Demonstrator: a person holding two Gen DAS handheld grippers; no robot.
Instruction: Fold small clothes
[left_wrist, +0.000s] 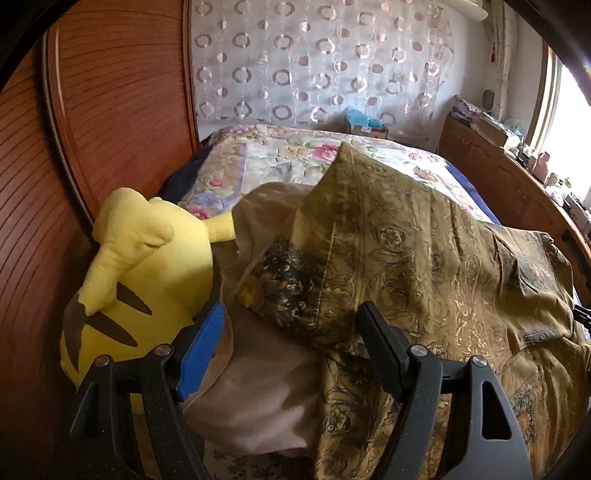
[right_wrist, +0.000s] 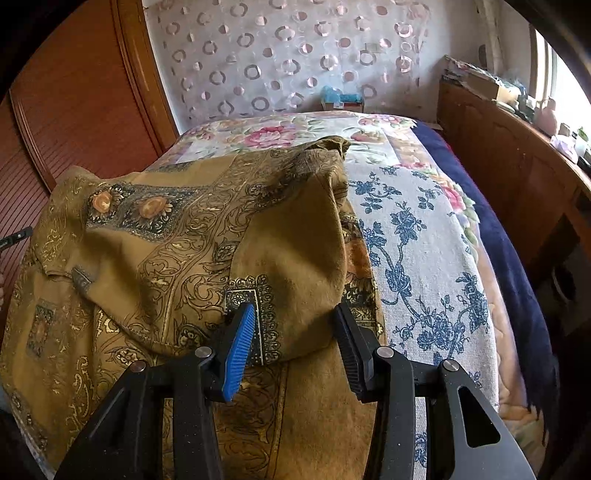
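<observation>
Garment rumpled on bed; both grippers released above it.

Bed (right_wrist: 424, 236) carries a floral cover, blue-flowered toward its right edge, with a navy blanket (right_wrist: 517, 266) along that edge. Olive patterned garment (right_wrist: 177, 236) lies in loose folds across the near half of the bed, reaching toward the left edge, one fold raised to a peak. Yellow plush (left_wrist: 147, 266) sits at the left edge against the wooden wardrobe (left_wrist: 92, 122), touching the beige cloth (left_wrist: 266, 391) beside the garment. Left gripper (left_wrist: 291, 321): jaws spread, holding nothing, over the garment's left margin. Right gripper (right_wrist: 295, 317): jaws spread, a garment fold lying between them, ungripped.
</observation>
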